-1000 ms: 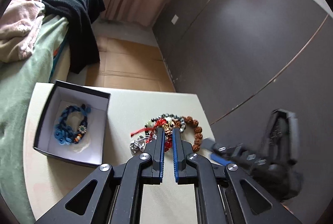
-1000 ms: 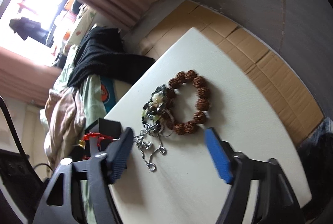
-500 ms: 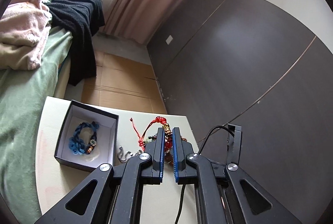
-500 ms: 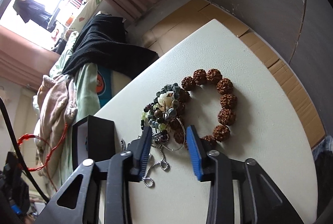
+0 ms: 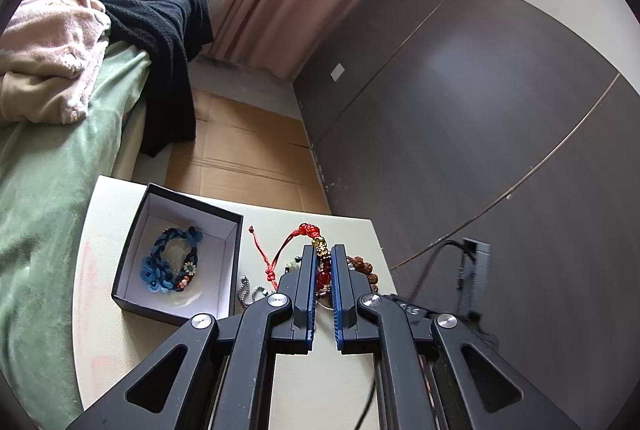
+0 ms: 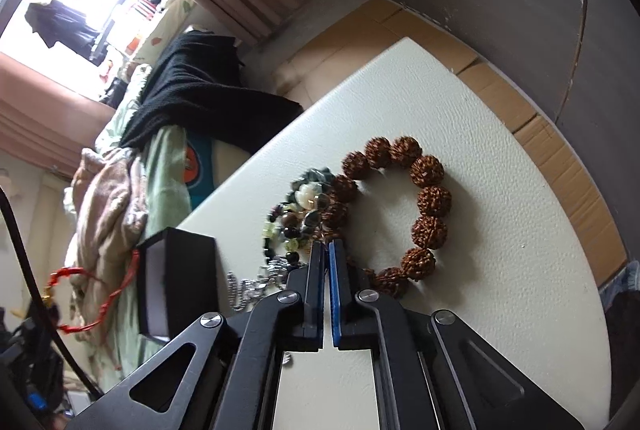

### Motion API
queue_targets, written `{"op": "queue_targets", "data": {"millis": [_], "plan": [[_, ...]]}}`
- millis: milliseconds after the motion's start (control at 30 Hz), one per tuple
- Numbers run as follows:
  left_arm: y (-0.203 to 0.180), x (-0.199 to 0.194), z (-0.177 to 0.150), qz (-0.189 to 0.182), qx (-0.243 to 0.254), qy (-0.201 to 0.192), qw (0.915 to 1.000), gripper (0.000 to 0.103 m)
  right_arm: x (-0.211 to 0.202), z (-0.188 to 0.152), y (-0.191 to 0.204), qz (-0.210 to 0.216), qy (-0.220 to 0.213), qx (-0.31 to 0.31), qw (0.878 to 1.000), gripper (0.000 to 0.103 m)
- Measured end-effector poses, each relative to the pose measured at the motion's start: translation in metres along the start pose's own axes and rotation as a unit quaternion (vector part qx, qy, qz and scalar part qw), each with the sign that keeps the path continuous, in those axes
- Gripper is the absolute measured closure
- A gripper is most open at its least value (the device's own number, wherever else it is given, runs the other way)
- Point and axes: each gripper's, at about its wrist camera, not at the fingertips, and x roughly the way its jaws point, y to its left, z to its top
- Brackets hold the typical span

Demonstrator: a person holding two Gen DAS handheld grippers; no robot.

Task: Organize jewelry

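Our left tongs are nearly closed on the red knotted-cord bracelet with gold and red beads, which stands up between the blue pads while its loose cord tails hang to the left of the tips; we judge it is held clear of the cream desk so it comes free of the tangled heap without dragging its neighbours. To the left of these tongs sits the open black square box with a white lining, and inside it lies the blue braided bracelet with small flowers, so the box looks like the place where sorted pieces go. Our right tongs are fully closed, tips down at the near edge of the pile, just where the mixed green, grey and cream bead bracelet meets the big brown rough-seed bracelet; whether they pinch a strand there we cannot tell, since the tips cover the spot. A silver chain lies to the left of them. We take that hand to be pinning the heap.
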Motion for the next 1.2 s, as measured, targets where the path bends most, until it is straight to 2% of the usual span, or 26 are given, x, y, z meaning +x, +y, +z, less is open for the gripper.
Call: {"op": "queue_targets", "data": {"millis": [467, 600, 833, 867, 900, 933, 1000, 1033, 1200], "plan": [[0.013, -0.019, 0.008, 0.011, -0.014, -0.036, 0.9992, 0.096, -0.043, -0.008, 0.029, 0.082, -0.032, -0.014, 0.996, 0.099], [0.020, -0.019, 0.010, 0.015, -0.022, -0.039, 0.9989, 0.096, -0.051, -0.009, 0.039, 0.118, -0.041, -0.017, 0.992, 0.099], [0.036, -0.011, 0.014, 0.015, -0.046, -0.042, 0.9979, 0.095, -0.067, -0.010, 0.062, 0.157, -0.062, -0.033, 0.985, 0.099], [0.038, -0.008, 0.015, 0.012, -0.050, -0.039, 0.9979, 0.092, -0.069, -0.010, 0.066, 0.162, -0.065, -0.034, 0.984, 0.099], [0.040, -0.006, 0.015, 0.013, -0.053, -0.035, 0.9979, 0.080, -0.070, -0.011, 0.069, 0.166, -0.067, -0.035, 0.983, 0.099], [0.043, -0.004, 0.016, 0.016, -0.058, -0.029, 0.9978, 0.057, -0.071, -0.012, 0.071, 0.169, -0.068, -0.037, 0.983, 0.099], [0.047, -0.006, 0.015, 0.018, -0.067, -0.040, 0.9968, 0.031, -0.073, -0.012, 0.079, 0.172, -0.070, -0.043, 0.982, 0.099], [0.048, -0.009, 0.014, 0.019, -0.069, -0.050, 0.9962, 0.026, -0.073, -0.012, 0.082, 0.174, -0.070, -0.046, 0.981, 0.099], [0.059, -0.018, 0.017, 0.028, -0.084, -0.058, 0.9944, 0.026, -0.071, -0.011, 0.098, 0.186, -0.068, -0.058, 0.979, 0.099]]}}
